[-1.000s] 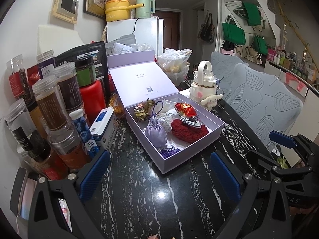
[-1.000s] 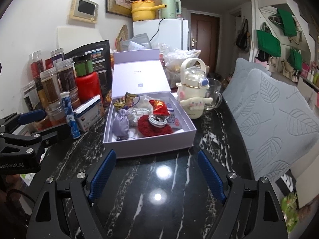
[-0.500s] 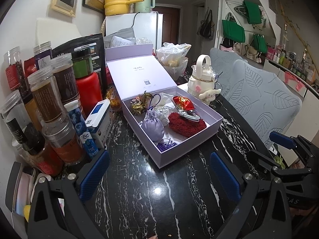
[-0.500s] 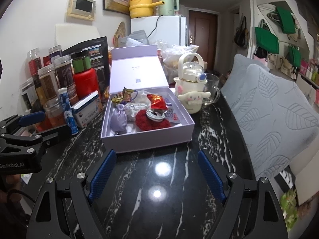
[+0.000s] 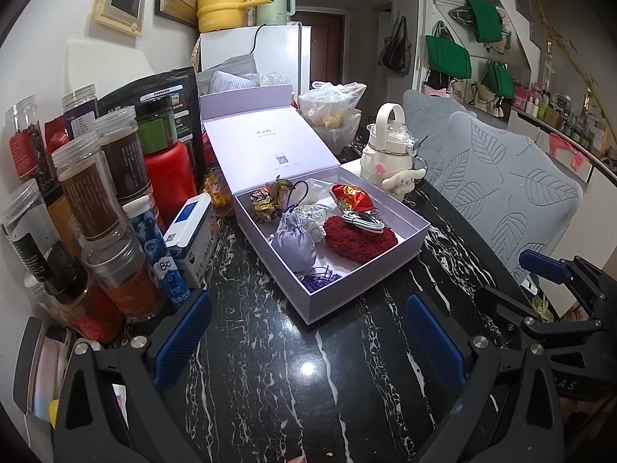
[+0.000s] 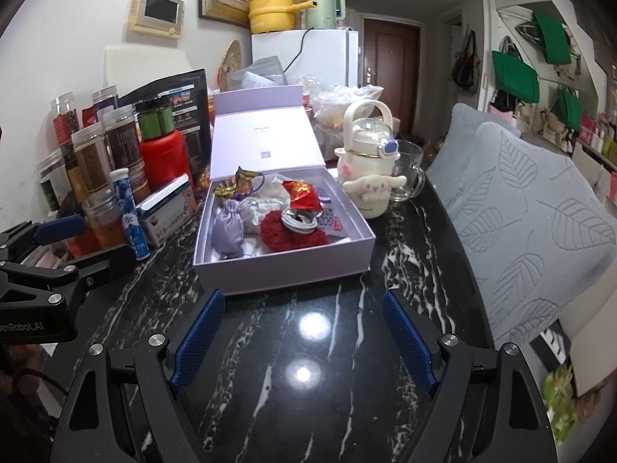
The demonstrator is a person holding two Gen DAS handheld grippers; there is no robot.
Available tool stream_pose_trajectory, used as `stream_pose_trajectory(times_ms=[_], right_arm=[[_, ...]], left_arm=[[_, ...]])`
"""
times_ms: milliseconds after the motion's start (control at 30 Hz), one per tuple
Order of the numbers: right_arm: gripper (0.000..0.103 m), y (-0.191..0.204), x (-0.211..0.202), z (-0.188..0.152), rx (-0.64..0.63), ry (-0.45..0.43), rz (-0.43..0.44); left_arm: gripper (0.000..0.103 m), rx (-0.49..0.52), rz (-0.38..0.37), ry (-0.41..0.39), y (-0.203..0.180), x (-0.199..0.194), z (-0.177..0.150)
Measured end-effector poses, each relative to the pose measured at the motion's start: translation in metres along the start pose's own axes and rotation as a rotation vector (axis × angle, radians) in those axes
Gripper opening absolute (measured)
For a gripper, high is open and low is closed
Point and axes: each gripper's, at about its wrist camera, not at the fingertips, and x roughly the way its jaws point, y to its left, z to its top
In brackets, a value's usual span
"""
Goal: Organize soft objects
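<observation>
Nearest: left gripper (image 5: 306,332) spread wide, ribbed blue pads, nothing between, above glossy black marble table (image 5: 270,386) with white veins. Right gripper (image 6: 302,332) likewise spread and empty, over same slab. Just beyond: rectangular lavender cardboard box (image 6: 285,268), hinged lid propped upright behind. Inside: satin lilac drawstring pouch (image 5: 295,241) at near left, plump and round; purple tassel (image 5: 318,279) at near corner; fuzzy red knit piece (image 5: 360,241) beside pouch, coiled white cable (image 5: 364,223) on top; shiny red packet (image 5: 351,196) behind; crinkled gold foil bundle (image 5: 266,202) at far left. Left of box: flat blue-white carton (image 5: 189,231), blue tube (image 5: 154,247), clear plastic jars (image 5: 90,196), red canister (image 5: 169,177). Right of box: cream bottle (image 6: 366,154) with plush dog, glass mug (image 6: 408,175). Quilted grey leaf-pattern cushions (image 6: 540,223) along table's right edge.
</observation>
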Motion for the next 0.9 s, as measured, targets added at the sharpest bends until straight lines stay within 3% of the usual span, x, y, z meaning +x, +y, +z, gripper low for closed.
stream_pose_trajectory(times_ms=[900], right_arm=[[0.085, 0.0017, -0.002, -0.0025, -0.005, 0.003, -0.003]], left_arm=[[0.102, 0.009, 0.009, 0.002, 0.001, -0.0025, -0.0021]])
